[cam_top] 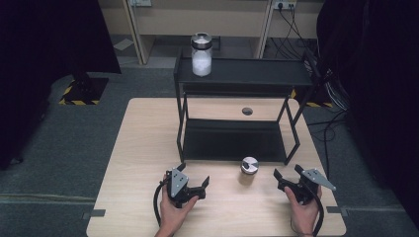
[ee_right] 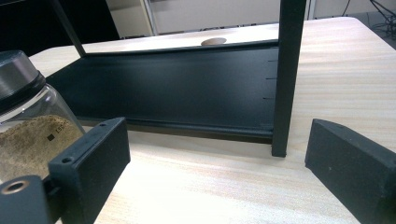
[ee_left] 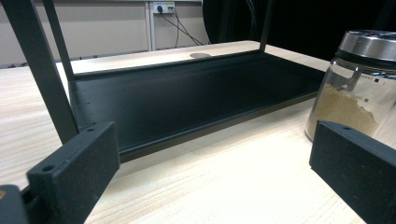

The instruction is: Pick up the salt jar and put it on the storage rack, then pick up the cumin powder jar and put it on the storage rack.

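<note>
Wooden table (cam_top: 143,148) bears spice jar (cam_top: 249,166) between 2 open hand-held grippers.

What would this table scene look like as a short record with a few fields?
surface: wooden table
rack: black two-tier shelf at the far side
upper tier: jar of white powder, upright
table front: jar of brown powder with metal lid, between the two grippers
left gripper: jaws open, empty
right gripper: jaws open, empty
lower tier: bare

Lab, curtained test table (cam_top: 148,148), floor cables (cam_top: 331,123)
</note>
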Demonstrator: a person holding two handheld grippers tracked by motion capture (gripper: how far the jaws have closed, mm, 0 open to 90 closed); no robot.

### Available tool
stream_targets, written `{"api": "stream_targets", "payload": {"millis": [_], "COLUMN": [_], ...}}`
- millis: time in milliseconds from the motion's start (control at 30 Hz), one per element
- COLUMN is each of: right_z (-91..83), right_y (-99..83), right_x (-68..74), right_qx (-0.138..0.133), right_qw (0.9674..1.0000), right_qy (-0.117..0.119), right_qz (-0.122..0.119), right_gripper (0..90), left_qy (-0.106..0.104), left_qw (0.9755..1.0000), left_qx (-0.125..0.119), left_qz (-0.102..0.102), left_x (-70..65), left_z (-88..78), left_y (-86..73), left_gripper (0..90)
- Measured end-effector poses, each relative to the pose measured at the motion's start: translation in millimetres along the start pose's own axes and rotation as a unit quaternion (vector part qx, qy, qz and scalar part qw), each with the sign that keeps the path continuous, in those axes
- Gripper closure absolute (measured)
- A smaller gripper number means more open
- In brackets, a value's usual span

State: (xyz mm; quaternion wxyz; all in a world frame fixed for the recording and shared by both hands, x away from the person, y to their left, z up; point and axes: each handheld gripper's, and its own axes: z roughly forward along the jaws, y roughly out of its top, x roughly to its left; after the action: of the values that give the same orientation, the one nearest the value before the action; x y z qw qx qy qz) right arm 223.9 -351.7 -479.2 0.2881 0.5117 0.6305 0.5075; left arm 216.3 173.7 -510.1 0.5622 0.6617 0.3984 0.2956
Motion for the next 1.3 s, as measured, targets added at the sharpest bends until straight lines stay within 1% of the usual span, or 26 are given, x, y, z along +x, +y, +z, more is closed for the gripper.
{"api": "stream_targets", "payload": {"millis": [233,333,733,900,1000,1067,1133,1167,1200,1233,1267,1300], "right_z": [-0.2,-0.1,0.0,-0.2,-0.5,-0.8,-0.8,-0.6,-0.6,-1.0,-1.9,-1.9], "right_y": [-0.2,0.0,0.0,-0.2,-1.0,-2.9,-4.0,-4.6,-4.6,-5.8,-7.2,-7.2], "right_x": [0.2,0.1,0.3,0.4,0.5,-0.9,-1.2,-3.5,-3.5,-3.8,-1.3,-1.3], "right_qx": [-0.001,0.000,0.000,-0.001,-0.003,-0.007,-0.009,-0.008,-0.008,-0.010,-0.011,-0.011], "right_qw": [1.0000,1.0000,1.0000,1.0000,1.0000,0.9998,0.9994,0.9985,0.9985,0.9981,0.9973,0.9973], "right_qy": [0.000,0.000,-0.001,0.000,0.003,0.014,0.027,0.048,0.048,0.056,0.064,0.064], "right_qz": [0.000,-0.001,0.001,-0.002,-0.007,-0.009,-0.019,-0.026,-0.026,-0.026,-0.034,-0.034], "right_gripper": [6.7,6.7,6.7,6.4,6.1,5.5,5.2,5.2,5.2,5.1,4.8,4.8], "left_qy": [-0.001,-0.001,-0.002,-0.001,-0.001,-0.001,-0.001,0.000,0.000,0.000,0.001,0.000], "left_qw": [1.0000,1.0000,1.0000,1.0000,1.0000,1.0000,1.0000,1.0000,1.0000,1.0000,1.0000,1.0000], "left_qx": [0.000,0.000,0.002,0.003,0.004,0.004,0.004,0.003,0.003,0.003,0.002,0.002], "left_qz": [-0.002,0.001,0.003,0.005,0.005,0.005,0.004,0.004,0.004,0.005,0.005,0.005], "left_x": [0.8,0.0,0.0,-0.4,-0.5,-0.4,-0.5,-1.0,-1.0,-1.2,-1.4,-1.4], "left_z": [0.1,0.1,0.5,0.5,0.6,0.7,0.7,0.6,0.6,0.6,0.6,0.6], "left_y": [0.2,0.1,0.8,1.0,1.3,1.3,1.3,1.0,1.0,1.0,0.9,0.9], "left_gripper": [1.0,1.0,1.0,1.0,1.0,1.0,1.0,1.0,1.0,1.0,1.0,1.0]}}
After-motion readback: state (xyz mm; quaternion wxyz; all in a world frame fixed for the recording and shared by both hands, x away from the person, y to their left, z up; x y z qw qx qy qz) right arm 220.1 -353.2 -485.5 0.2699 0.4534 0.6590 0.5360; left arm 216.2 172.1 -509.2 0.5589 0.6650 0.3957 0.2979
